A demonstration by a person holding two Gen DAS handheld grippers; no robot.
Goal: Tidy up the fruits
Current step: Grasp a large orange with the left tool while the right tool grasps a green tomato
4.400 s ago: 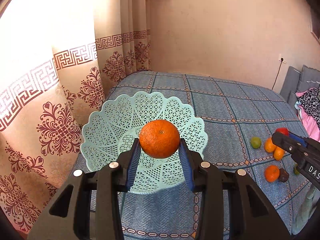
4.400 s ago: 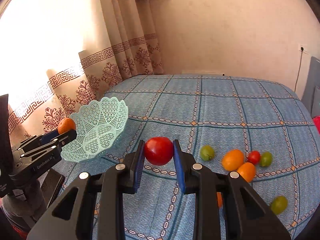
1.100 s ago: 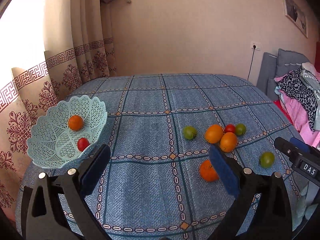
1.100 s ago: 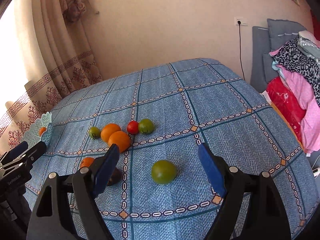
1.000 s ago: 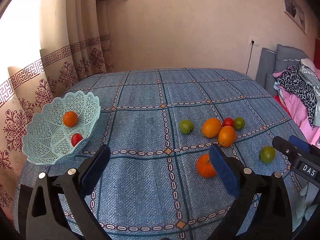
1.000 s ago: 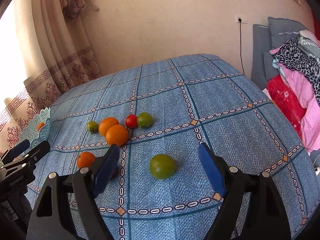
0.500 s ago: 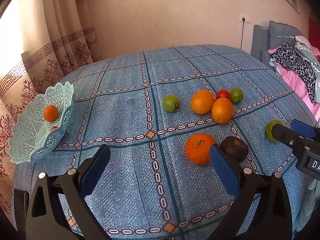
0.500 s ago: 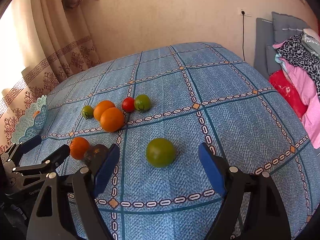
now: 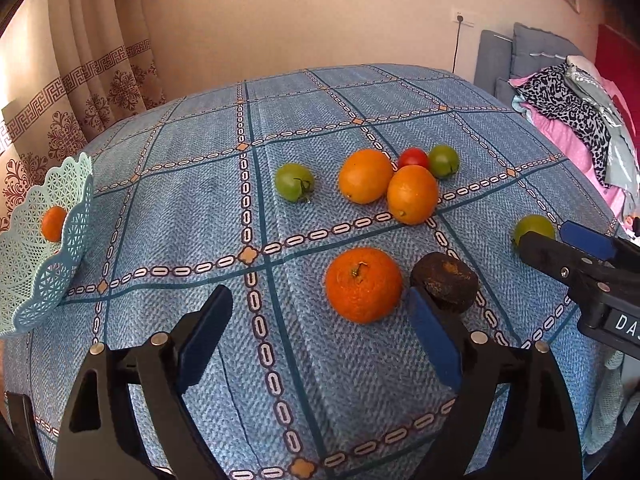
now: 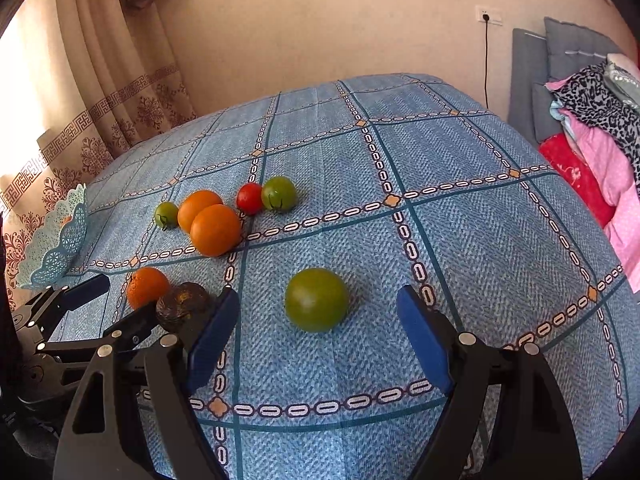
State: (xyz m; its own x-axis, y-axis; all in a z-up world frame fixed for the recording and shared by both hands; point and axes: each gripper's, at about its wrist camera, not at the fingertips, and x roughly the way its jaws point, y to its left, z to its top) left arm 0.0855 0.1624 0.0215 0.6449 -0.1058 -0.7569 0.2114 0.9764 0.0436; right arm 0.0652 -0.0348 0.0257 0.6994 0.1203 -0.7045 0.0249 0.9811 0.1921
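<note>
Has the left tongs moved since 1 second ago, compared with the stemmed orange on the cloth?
Yes. The left tongs, open, have come forward and lower toward the stemmed orange, which now lies just ahead of their tips.

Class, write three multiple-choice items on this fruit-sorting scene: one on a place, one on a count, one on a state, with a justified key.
1. The dark shrivelled fruit lies beside:
A. the stemmed orange
B. the basket
C. the red tomato

2. Green tomatoes on the bedspread:
A. one
B. three
C. five

3. The right claw is:
A. shut on a tomato
B. open, facing the large green tomato
C. shut and empty

Key: 1 A, they sit side by side; 2 B, the right view shows three; 3 B, its blue pads stand wide apart.
</note>
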